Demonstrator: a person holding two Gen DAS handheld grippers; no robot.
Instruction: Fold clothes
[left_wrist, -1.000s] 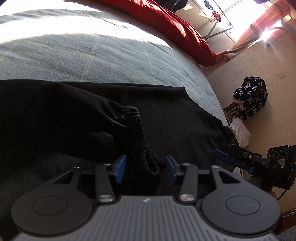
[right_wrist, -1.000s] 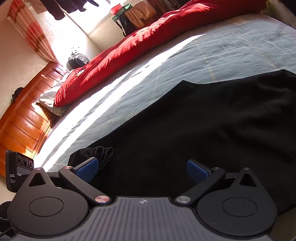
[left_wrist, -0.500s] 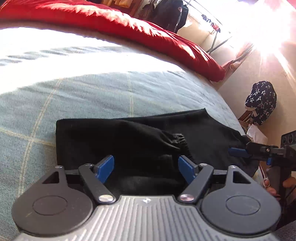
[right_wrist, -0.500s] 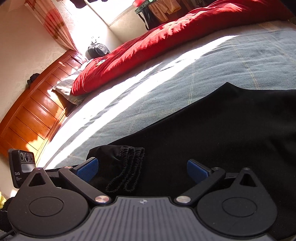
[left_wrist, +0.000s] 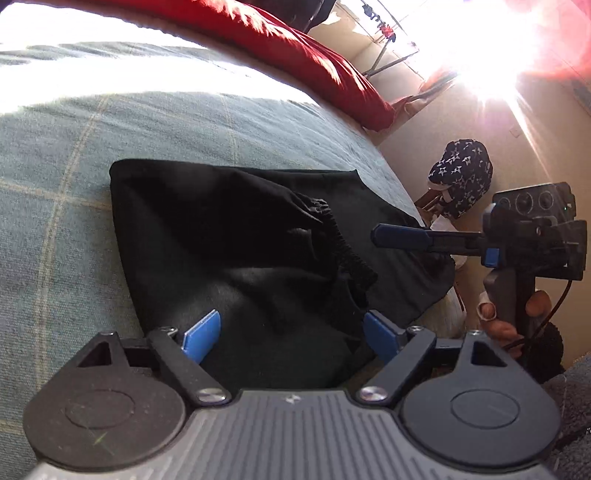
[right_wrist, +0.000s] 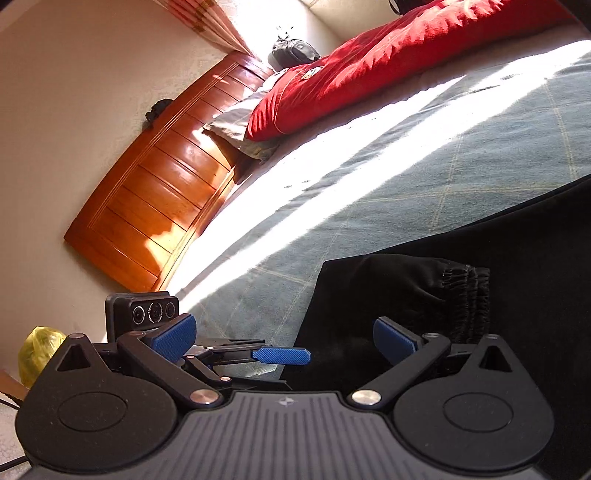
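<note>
A black garment (left_wrist: 229, 236) lies folded on the blue-green checked bedspread (left_wrist: 55, 184), its gathered elastic band (left_wrist: 347, 254) on top near the right side. My left gripper (left_wrist: 291, 339) hovers at the garment's near edge. Its jaws are opening, and the cloth lies under the blue pads (left_wrist: 201, 341) without being pinched. The right gripper (left_wrist: 400, 236), held by a hand (left_wrist: 506, 321), points in from the right over the garment's far corner. In the right wrist view the right gripper (right_wrist: 284, 336) stands open over the garment's left edge (right_wrist: 369, 295), with nothing between its pads. The left gripper (right_wrist: 280, 356) shows just below it.
A red duvet (right_wrist: 369, 62) and a pillow (right_wrist: 236, 129) lie along the far side by the wooden headboard (right_wrist: 155, 177). The bed edge drops at the right to the floor, where a star-patterned bag (left_wrist: 461, 177) stands. A yellow bag (right_wrist: 37, 350) sits low on the left.
My left gripper let go of the bunched elastic band, opened wide and drew back; the garment now lies folded. The right gripper swung left toward the headboard, still open.
</note>
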